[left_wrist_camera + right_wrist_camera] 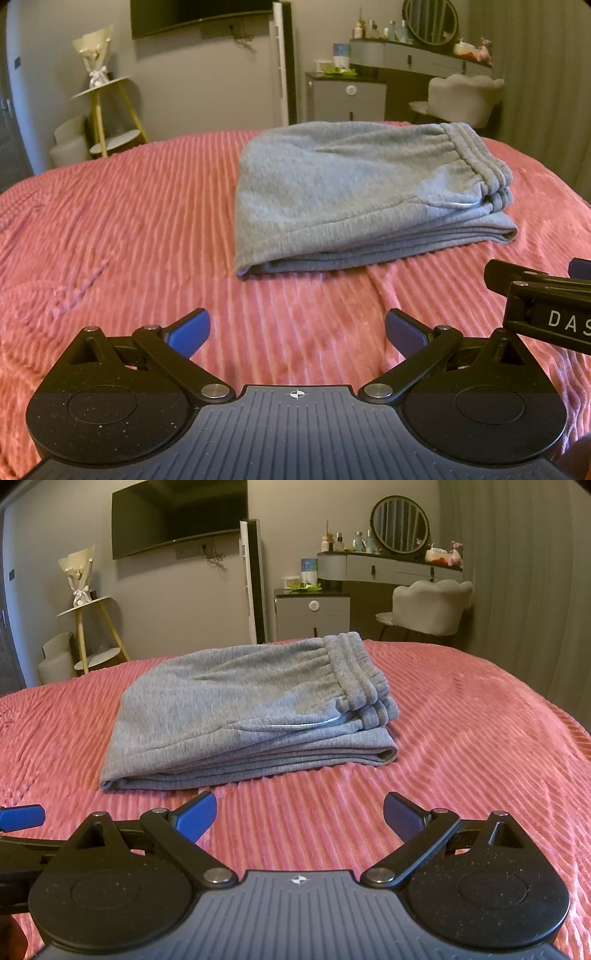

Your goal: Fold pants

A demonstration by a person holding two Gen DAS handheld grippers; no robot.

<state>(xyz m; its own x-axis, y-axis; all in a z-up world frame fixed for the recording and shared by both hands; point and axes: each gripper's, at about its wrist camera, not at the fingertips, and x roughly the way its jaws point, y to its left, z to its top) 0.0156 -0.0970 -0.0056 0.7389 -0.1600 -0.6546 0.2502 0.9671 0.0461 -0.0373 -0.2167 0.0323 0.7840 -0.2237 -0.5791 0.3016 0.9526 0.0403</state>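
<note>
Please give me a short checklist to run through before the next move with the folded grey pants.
1. Grey knit pants folded into a compact stack: ok.
2. Elastic waistband on top, layers aligned: ok.
3. Left gripper open, holding nothing: ok.
4. Right gripper open, clear of the fabric: ok.
5. Pink ribbed bedspread around the stack free of clutter: ok.
6. Stack's far edge tidy: cannot tell.

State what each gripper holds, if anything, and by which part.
Nothing is held. The left gripper and right gripper are both open and empty above the pink bedspread, short of the folded grey pants.
</note>
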